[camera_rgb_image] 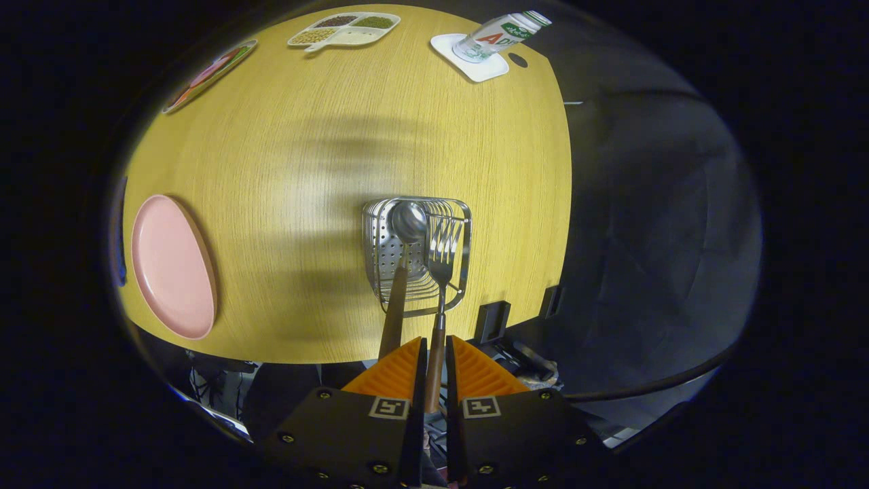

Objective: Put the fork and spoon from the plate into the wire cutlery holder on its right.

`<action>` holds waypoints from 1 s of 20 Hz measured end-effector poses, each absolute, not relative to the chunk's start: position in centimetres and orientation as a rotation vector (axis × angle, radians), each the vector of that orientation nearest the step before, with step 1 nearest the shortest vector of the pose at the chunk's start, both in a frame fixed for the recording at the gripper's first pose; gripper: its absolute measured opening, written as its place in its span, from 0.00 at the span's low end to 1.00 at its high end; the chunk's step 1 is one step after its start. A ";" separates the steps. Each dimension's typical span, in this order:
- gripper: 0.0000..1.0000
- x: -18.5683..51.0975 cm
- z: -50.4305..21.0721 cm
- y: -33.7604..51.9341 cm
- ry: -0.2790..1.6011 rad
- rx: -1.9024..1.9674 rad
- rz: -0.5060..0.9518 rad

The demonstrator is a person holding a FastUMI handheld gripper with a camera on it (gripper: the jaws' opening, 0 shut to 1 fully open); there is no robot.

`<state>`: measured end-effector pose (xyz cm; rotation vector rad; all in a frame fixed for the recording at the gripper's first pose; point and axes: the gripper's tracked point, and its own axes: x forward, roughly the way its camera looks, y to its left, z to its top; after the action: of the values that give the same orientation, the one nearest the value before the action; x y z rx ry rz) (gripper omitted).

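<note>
Pink plate [173,266] is lying empty at the table's [326,136] left edge, well apart from the wire cutlery holder [415,255]. Inside the holder, the spoon [406,231] (bowl up) is leaning beside the fork [442,255], whose wooden handle the gripper [434,360] is pinching between narrow orange fingers [394,373]. A bottle [499,34] is standing on a coaster far beyond.

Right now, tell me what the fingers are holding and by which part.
The gripper is shut on the fork, clamped by its wooden handle, tines pointing into the wire cutlery holder. The spoon already rests in the holder, unheld.
</note>
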<state>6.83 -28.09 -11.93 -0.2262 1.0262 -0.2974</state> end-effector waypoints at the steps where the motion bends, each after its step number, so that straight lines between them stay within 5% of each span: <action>1: 0.14 6.8 -11.8 -28.0 1.021 -0.225 -0.297; 20: 0.14 1.1 -5.6 -28.7 0.778 -0.060 -0.452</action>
<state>1.14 -28.75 -5.61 -0.0597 0.7783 -0.4524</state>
